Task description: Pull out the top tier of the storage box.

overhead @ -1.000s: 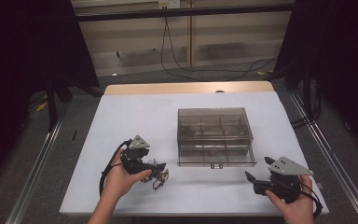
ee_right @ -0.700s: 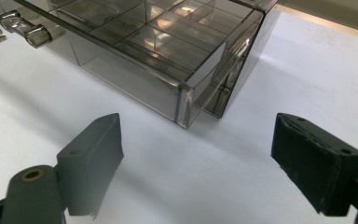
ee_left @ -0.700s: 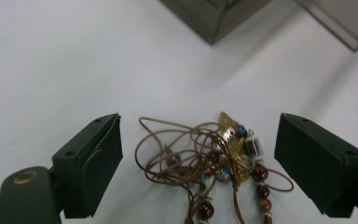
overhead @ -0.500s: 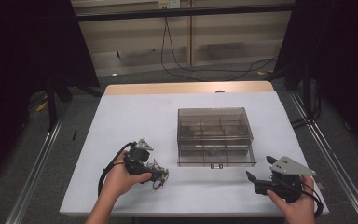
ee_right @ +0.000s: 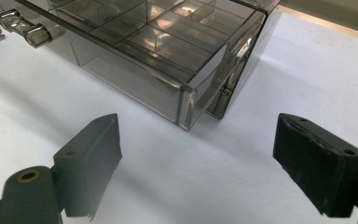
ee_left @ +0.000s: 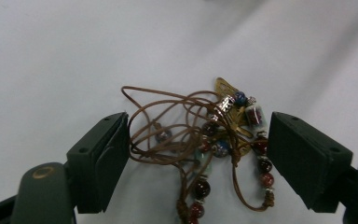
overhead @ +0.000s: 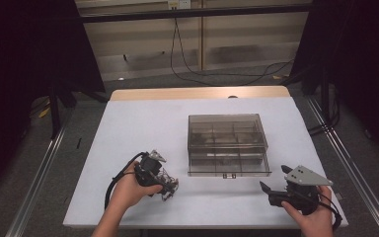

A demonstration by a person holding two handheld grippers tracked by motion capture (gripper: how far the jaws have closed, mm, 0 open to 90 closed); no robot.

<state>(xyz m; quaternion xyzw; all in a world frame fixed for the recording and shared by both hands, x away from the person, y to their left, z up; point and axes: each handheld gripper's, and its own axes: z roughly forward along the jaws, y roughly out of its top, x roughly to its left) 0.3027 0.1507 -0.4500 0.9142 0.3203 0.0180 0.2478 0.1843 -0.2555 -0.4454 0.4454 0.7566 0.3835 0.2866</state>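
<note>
Left claw (ee_left: 196, 154) tipped lower, jaws narrowing, unclenched around beaded cord necklace (ee_left: 209, 144), right claw (ee_right: 198, 163) released.

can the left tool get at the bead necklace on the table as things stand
Probably yes. The left tool already straddles the bead necklace, which lies loose on the white table between jaws that have just been closing; nothing blocks them.

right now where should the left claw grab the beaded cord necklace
Grip the tangled bunch of cord loops and beads at the middle of the beaded cord necklace, coming straight down from above. It lies flat in a loose heap, so single strands would slip; the left claw already straddles it.
</note>
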